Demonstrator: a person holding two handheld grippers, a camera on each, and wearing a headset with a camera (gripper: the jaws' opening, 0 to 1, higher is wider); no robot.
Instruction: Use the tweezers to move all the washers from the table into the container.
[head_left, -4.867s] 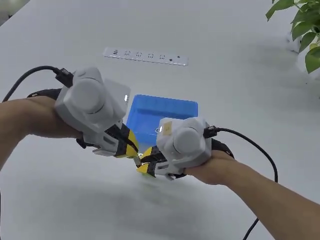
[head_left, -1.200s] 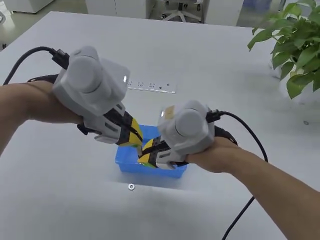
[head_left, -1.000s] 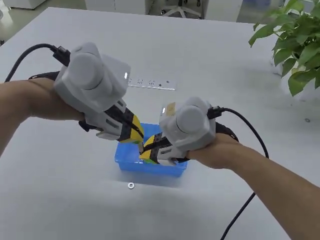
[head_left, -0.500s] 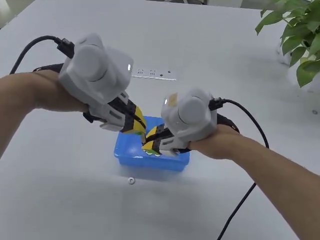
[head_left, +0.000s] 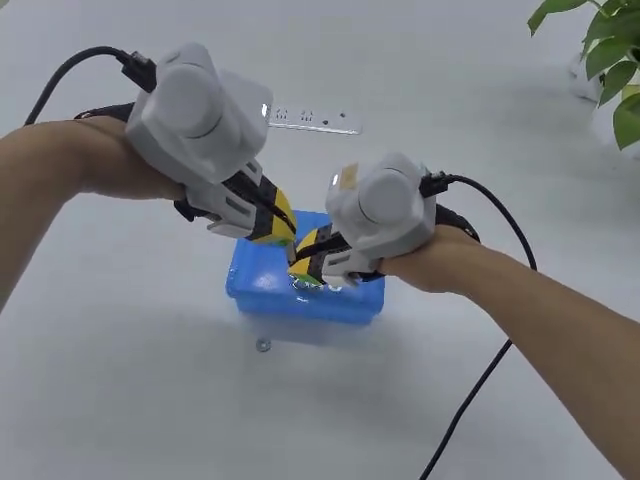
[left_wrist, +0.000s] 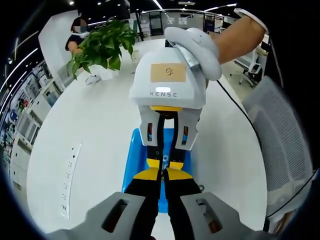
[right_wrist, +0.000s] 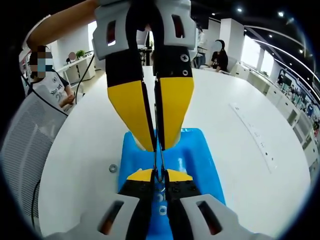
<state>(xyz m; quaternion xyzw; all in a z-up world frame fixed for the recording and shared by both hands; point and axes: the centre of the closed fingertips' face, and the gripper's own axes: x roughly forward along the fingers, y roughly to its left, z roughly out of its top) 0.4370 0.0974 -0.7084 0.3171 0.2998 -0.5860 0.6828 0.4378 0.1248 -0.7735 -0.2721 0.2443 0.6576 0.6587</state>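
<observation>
- Table (head_left: 120, 400): white; carries everything below.
- Left gripper (head_left: 284, 228): jaws nearly closed, pinching the tweezers (right_wrist: 158, 161) from above the container.
- Right gripper (head_left: 303, 265): faces the left one tip to tip, its jaws likewise closed on the tweezers.
- Container (head_left: 250, 290): blue tray, mid-table, well clear of the table's edges, directly under both grippers.
- Tweezers: thin blades running between the two jaw pairs.
- Washer (head_left: 262, 345): on the table, just beside the container's near wall, towards its left corner.

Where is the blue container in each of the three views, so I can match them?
Head view: blue container at centre.
Left gripper view: blue container lower centre, behind the jaws.
Right gripper view: blue container lower centre, behind the jaws.
Shared landmark: white power strip.
</observation>
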